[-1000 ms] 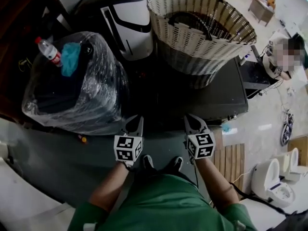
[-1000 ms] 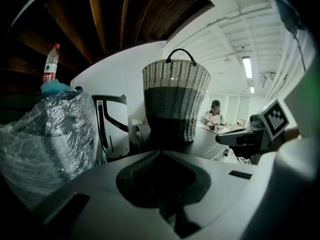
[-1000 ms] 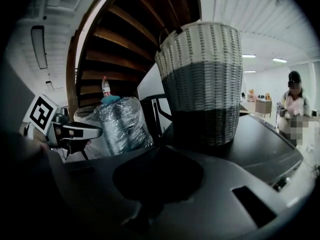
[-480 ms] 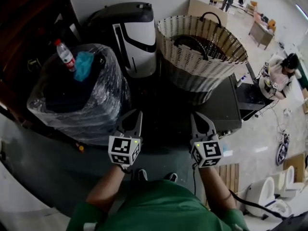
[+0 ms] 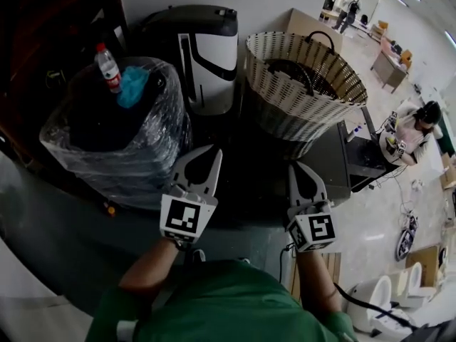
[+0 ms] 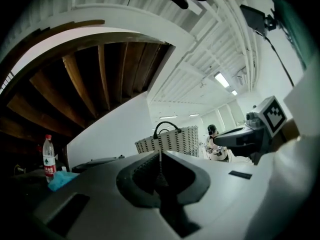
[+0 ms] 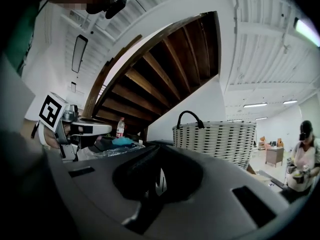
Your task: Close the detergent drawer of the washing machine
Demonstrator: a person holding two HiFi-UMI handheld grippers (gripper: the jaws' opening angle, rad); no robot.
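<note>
Both have risen in the last second — left gripper [image 5: 213, 157] and right gripper [image 5: 296, 168] pressed together, empty, near the dark machine [image 5: 333, 155] under the basket [image 5: 306, 84]. No drawer shows — closing probably not begun.

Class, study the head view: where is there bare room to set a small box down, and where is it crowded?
Bare: the dark top right of the basket, and the grey floor on the near side of the bundle. Crowded: the bundle carries a bottle and a blue cloth; the basket covers the top's left part.
</note>
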